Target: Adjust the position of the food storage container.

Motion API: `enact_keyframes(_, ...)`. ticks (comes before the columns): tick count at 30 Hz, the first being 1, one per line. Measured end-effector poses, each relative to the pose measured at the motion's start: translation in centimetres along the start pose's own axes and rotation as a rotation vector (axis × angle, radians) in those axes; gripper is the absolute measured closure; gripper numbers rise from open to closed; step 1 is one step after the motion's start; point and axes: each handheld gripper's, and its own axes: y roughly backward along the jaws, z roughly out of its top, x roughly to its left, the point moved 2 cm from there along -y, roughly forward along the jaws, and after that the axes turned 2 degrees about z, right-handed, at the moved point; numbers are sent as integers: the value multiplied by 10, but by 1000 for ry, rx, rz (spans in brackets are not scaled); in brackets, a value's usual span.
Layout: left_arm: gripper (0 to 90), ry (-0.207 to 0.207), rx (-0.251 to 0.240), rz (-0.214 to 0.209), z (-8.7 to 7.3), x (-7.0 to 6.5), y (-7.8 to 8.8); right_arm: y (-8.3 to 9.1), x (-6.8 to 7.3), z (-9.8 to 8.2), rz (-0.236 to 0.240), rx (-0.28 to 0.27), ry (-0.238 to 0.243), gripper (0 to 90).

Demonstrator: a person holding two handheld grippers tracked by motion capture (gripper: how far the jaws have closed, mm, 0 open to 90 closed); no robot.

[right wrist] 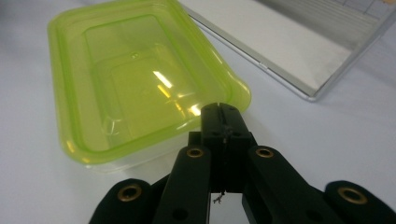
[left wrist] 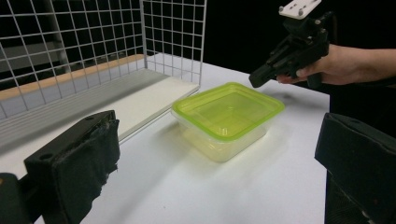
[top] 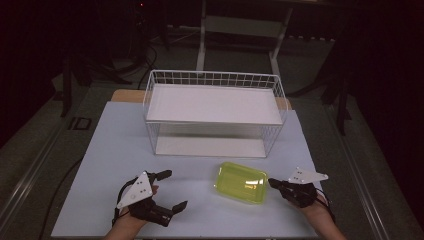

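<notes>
No readable text in sight.
No lettering, label, brand, number or sign can be made out on the yellow-green lidded container (left wrist: 228,116), the white wire basket (top: 215,80) or the table (top: 120,145).

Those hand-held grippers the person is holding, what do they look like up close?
Each is matt black plastic with two blocky jaws on hinged links. The left hand-held gripper has jaw pads wrapped in rough black fabric-like padding. The right hand-held gripper shows brass-coloured rivets along its links. Each carries a pale three-cornered plate with small dark holes. No sleeves are visible; the forearms look bare.
</notes>
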Motion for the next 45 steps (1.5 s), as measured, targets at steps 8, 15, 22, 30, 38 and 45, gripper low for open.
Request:
enact_keyframes(8, 4, 2, -2, -2, 0, 0, 0, -6, 3, -7, 11, 15, -3, 900)
enact_keyframes(15, 4, 4, 0, -4, 0, 0, 0, -15, 3, 2, 16, 26, 13, 900)
enact_keyframes(22, 4, 9, 1, -8, 0, -1, 0, -30, 2, 12, 32, 17, 19, 900)
enact_keyframes(30, 4, 7, 7, -9, -1, 0, 0, -46, 7, 24, 47, 22, 38, 900)
enact_keyframes(38, 4, 13, 7, -13, -1, 0, 0, -61, 13, 36, 67, 24, 54, 900)
enact_keyframes(45, 4, 12, 9, -13, -2, -1, 0, -71, 20, 42, 82, 17, 60, 900)
